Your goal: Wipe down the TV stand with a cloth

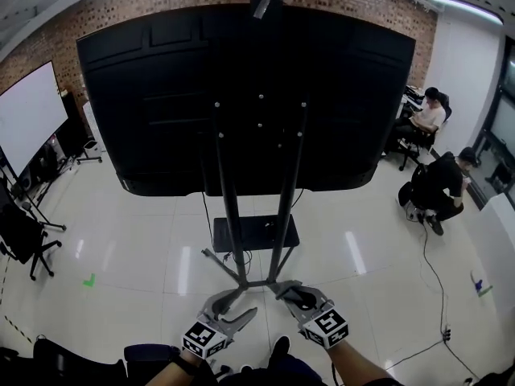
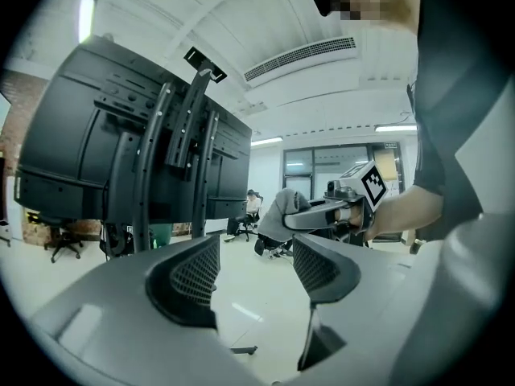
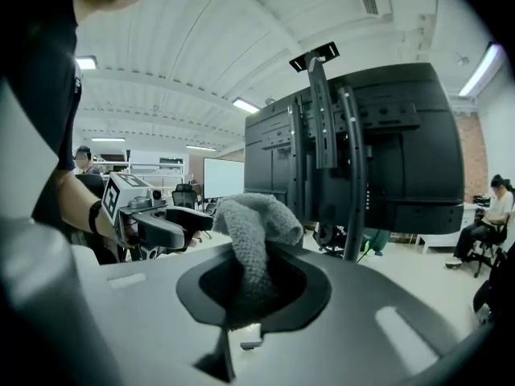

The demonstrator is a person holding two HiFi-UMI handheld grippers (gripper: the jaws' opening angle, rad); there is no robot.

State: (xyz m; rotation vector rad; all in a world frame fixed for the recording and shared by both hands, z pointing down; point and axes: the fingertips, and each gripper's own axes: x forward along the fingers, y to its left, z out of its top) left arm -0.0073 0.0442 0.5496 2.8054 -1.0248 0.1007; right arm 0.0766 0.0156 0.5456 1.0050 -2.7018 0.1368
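Note:
The black TV stand (image 1: 278, 215) rises in the middle of the head view with two upright poles, a small shelf (image 1: 256, 233) and a large black screen (image 1: 241, 95) seen from behind. My right gripper (image 1: 299, 296) is shut on a grey cloth (image 3: 251, 232), close to the stand's base on the right. In the left gripper view the same cloth (image 2: 283, 209) shows bunched in the other gripper's jaws. My left gripper (image 1: 229, 310) stands open and empty, low at the stand's base on the left. Both poles (image 3: 348, 175) stand just beyond the cloth.
Splayed base legs (image 1: 241, 284) and a cable lie on the glossy white floor. Two people sit at the right by a desk (image 1: 434, 183). A whiteboard (image 1: 28, 119) and office chairs (image 1: 24, 236) stand at the left. A cable (image 1: 438, 296) runs across the floor at right.

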